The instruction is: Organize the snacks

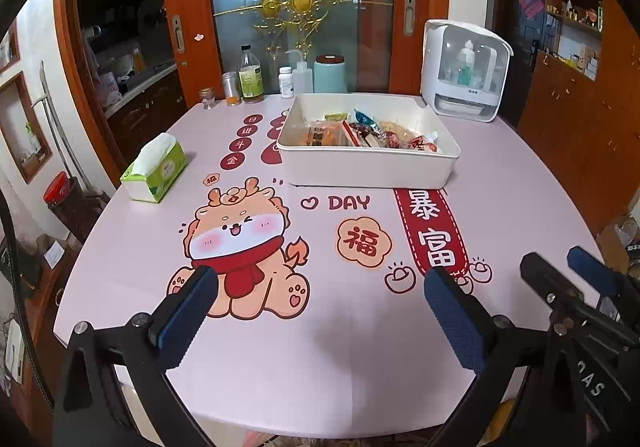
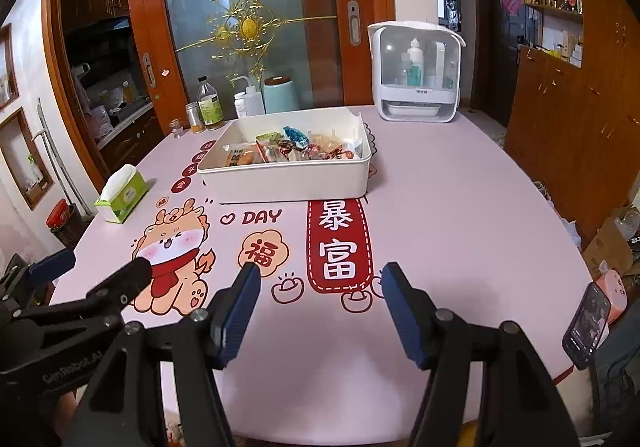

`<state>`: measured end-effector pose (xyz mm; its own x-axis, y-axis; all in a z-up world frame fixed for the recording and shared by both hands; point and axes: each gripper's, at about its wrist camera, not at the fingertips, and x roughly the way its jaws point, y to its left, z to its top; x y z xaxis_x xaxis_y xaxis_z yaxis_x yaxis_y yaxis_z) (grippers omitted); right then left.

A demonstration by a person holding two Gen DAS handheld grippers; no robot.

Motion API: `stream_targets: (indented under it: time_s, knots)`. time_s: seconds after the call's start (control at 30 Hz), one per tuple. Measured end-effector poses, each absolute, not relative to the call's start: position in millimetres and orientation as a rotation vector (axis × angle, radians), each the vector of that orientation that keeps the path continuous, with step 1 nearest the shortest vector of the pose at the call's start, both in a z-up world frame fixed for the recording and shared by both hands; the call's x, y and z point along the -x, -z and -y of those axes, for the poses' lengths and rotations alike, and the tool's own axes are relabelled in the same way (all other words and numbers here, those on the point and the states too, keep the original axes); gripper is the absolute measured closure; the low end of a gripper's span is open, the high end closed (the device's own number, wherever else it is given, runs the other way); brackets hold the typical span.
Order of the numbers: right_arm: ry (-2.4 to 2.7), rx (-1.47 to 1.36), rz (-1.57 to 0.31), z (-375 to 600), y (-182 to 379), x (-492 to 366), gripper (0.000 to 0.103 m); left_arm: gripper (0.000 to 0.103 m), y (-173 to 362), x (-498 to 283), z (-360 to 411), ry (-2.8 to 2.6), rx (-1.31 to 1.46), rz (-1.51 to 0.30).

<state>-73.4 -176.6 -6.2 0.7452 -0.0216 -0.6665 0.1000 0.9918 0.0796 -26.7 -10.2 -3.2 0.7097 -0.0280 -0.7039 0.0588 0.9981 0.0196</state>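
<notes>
toward the far middle of the bench point(image 1: 360, 347) sat the white bin point(image 1: 368, 167), rectangular and open-topped. the snacks point(image 1: 360, 135), a mix of wrapped packets, lay heaped against its near wall; the far part of its floor was bare. the bin partly covered the printed figures on the pink bench cover.

left of the bin, well apart, a green tissue pack point(image 1: 154, 169) lay on the bench. behind the bin, along the far edge, stood a row of bottles and jars point(image 1: 251, 77), with a pale green canister point(image 1: 329, 75) beside them. a white cabinet appliance point(image 1: 464, 71) with a clear front stood at the far right corner. a phone point(image 2: 586, 325) leaned at the near right edge of the bench.

the left hand-held gripper point(image 1: 320, 311) hovered over the near edge of the bench, its jaws apart with nothing between them. the right hand-held gripper point(image 2: 320, 307) hovered just beside it, jaws likewise apart and empty. both pointed toward the bin and were well short of it.
</notes>
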Motion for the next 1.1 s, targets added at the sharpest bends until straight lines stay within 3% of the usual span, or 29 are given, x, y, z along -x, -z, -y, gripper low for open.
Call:
stream_targets:
  time_s: [1.1]
  knots:
    - [0.092,-0.111,-0.74,184.9,6.2,65.7,0.039,0.001,7.1,10.8,18.0,0.083,-0.046,-0.825]
